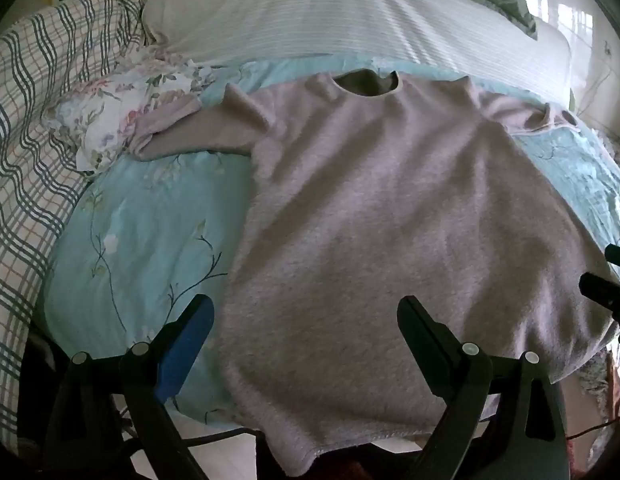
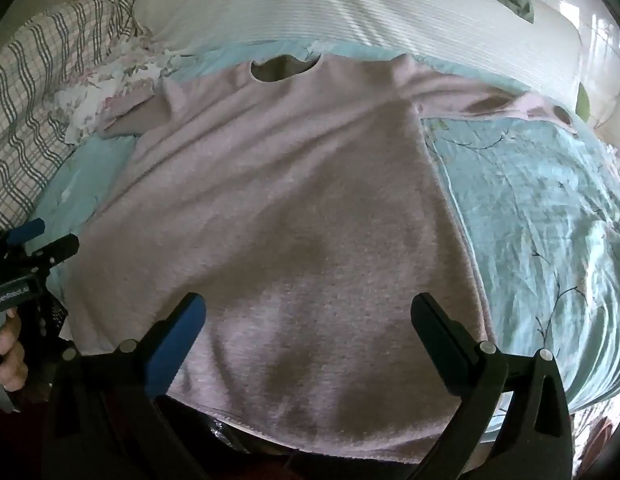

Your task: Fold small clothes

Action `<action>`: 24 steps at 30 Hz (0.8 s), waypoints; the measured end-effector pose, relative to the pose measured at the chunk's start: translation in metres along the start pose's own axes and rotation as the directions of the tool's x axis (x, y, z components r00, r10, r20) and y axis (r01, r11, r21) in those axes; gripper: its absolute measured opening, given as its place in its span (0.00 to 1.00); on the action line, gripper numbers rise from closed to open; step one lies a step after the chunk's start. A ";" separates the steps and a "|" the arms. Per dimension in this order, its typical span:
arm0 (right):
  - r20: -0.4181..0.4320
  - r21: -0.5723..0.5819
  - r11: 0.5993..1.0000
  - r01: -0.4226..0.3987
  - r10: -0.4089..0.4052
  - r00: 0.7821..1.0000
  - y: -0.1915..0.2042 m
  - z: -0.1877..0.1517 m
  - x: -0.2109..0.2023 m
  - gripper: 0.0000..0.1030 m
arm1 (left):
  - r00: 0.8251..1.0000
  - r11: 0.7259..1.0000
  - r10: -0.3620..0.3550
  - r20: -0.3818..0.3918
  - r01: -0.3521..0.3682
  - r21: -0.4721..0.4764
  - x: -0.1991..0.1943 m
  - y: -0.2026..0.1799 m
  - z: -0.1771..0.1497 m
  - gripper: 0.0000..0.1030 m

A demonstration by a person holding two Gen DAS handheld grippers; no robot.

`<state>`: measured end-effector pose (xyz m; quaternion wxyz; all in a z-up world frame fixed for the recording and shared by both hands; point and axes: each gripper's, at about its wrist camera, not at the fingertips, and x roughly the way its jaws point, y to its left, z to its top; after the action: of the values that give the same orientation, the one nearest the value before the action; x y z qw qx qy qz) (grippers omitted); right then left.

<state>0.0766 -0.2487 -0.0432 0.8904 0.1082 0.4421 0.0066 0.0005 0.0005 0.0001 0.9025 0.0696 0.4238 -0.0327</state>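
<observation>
Here we have the sweater (image 1: 370,220) spread flat on the bed (image 1: 142,232), neck away from us, ready for folding. Our left gripper (image 1: 306,320) and right gripper (image 2: 310,316) hover near its hem, both spread wide and holding nothing.

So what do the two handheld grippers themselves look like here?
Both are black plastic. The left gripper and right gripper each have one blue-padded finger, one black finger and silver pivot pins. The left gripper's body bears a white-lettered label.

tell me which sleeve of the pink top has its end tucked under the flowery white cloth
The left-hand sleeve; its end hides under the flowery white cloth. The other sleeve lies uncovered on the blue quilt.
</observation>
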 end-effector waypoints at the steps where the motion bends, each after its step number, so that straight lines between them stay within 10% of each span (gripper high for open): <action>1: -0.007 0.007 1.000 -0.011 0.011 1.000 0.000 0.001 0.001 0.99 | 1.000 1.000 0.002 -0.001 -0.002 -0.004 0.001 0.001 0.001 0.91; 24: -0.014 0.079 0.987 -0.139 0.141 0.990 -0.007 0.012 -0.001 0.99 | 1.000 0.999 -0.001 -0.002 0.001 -0.039 0.008 0.003 0.010 0.91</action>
<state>0.0849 -0.2580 -0.0364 0.8785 0.1736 0.4419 0.0529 0.0135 0.0016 -0.0001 0.9032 0.0516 0.4253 -0.0245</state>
